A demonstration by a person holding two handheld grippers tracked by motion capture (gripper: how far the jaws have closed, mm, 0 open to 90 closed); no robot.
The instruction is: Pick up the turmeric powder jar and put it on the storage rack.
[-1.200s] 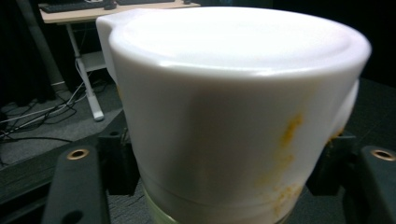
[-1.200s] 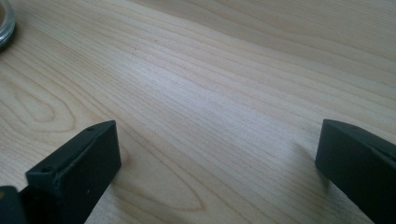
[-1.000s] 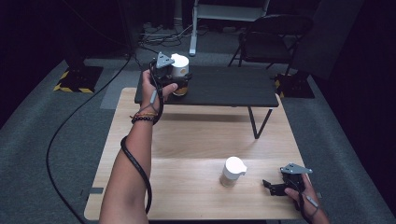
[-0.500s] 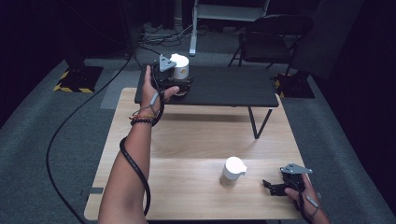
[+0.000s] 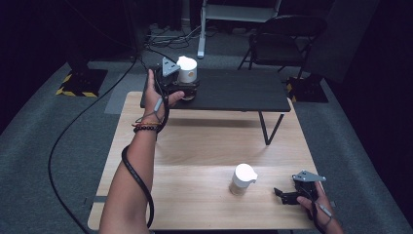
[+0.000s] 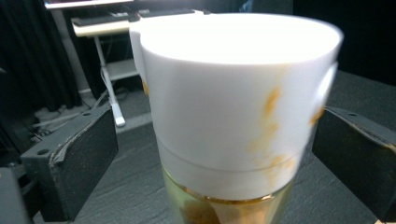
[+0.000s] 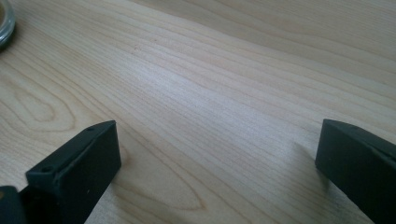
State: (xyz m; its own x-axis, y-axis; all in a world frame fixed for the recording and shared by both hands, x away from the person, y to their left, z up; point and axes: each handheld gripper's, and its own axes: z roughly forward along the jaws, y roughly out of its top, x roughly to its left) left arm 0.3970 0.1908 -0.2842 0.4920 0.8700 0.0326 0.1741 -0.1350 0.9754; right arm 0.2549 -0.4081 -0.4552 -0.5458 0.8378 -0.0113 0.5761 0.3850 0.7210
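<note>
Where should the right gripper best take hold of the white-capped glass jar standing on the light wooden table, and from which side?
Probably at the white-capped glass jar's straight glass body, just under the cap. It stands upright on the light wooden table, left of the right gripper, whose jaws are open and face it. A level approach from the jar's right side seems best; the cap's spout sticks out toward the gripper, so stay below it.

jar between left jaws: clear glossy glass, smooth white plastic lid, stained
table under right jaws: pale matt grained wood
</note>
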